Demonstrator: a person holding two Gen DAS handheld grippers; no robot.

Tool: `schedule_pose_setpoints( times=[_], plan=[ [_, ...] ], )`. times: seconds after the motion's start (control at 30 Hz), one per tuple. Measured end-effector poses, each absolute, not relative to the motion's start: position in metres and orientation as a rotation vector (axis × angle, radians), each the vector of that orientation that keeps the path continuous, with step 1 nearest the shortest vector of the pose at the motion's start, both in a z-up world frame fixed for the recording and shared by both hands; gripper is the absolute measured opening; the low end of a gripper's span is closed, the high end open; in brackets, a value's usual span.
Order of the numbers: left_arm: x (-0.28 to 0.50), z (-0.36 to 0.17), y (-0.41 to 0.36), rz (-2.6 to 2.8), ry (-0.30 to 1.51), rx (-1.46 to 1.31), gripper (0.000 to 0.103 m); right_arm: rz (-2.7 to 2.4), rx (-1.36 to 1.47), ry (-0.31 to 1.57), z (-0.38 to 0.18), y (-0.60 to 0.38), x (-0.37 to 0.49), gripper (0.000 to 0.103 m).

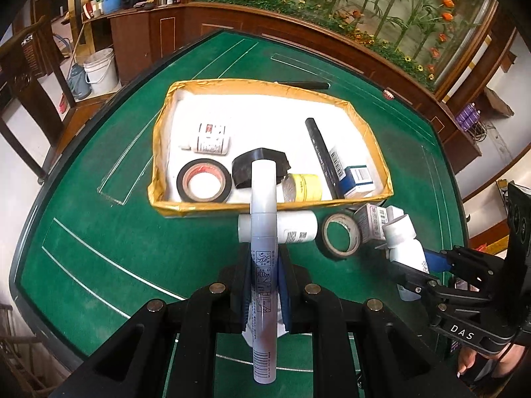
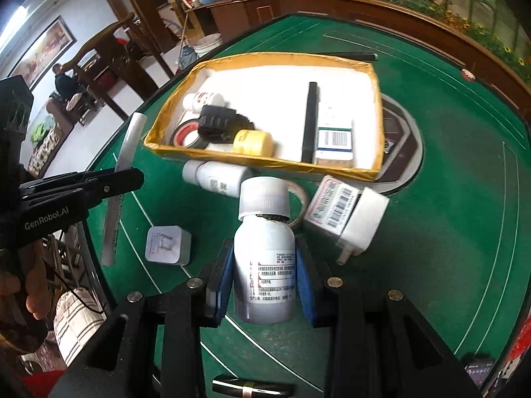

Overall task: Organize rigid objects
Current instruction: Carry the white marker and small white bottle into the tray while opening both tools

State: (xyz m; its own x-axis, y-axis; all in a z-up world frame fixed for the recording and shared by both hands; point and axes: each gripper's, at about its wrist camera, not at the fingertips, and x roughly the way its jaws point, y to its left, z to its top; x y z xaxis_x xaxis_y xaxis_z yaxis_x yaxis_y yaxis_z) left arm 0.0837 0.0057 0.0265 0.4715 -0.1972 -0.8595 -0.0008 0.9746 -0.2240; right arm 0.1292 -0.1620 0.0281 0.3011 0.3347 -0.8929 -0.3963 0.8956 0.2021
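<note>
The left hand-held gripper (image 1: 264,285) pinches a long white marker pen (image 1: 263,232) between its blue pads, the pen running straight out along the fingers so its capped far end hangs over the near wall of the tray (image 1: 199,205). The right hand-held gripper (image 2: 265,285) is clamped on a white pill bottle (image 2: 264,252), its cap pointing away toward the tray, the bottle's body squeezed between the two blue pads.

The yellow-edged tray sits on the green worktop (image 1: 132,248), just beyond both grippers. Inside it lie a black tape roll (image 1: 203,180), a small white bottle (image 1: 209,139), a black clip-like piece (image 1: 260,165), a yellow tape roll (image 1: 303,187), a long black bar (image 1: 323,157) and a blue-and-white box (image 1: 360,179).

On the worktop, between the grippers and the tray's near wall, a white bottle (image 2: 215,175) lies on its side, with a brown tape roll (image 1: 340,235) to its right, then a barcoded box (image 2: 332,205) touching a white plug adapter (image 2: 363,222). A small white square box (image 2: 167,243) rests nearer, to the left.
</note>
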Motion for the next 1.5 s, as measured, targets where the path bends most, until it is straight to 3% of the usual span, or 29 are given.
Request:
schedule_pose_setpoints(
  times=[0.83,1.13,1.5],
  plan=[
    [0.158,0.04,0.01,-0.212,1.062,-0.196,0.014,0.372,0.027,1.115,0.047,-0.183,0.163,0.033],
    [0.202,0.055,0.044,-0.181,1.034,-0.209,0.014,0.374,0.036,1.098,0.047,-0.168,0.179,0.033],
    [0.231,0.038,0.061,-0.176,1.072,-0.217,0.014,0.381,0.041,1.094,0.041,-0.147,0.196,0.033]
  ],
)
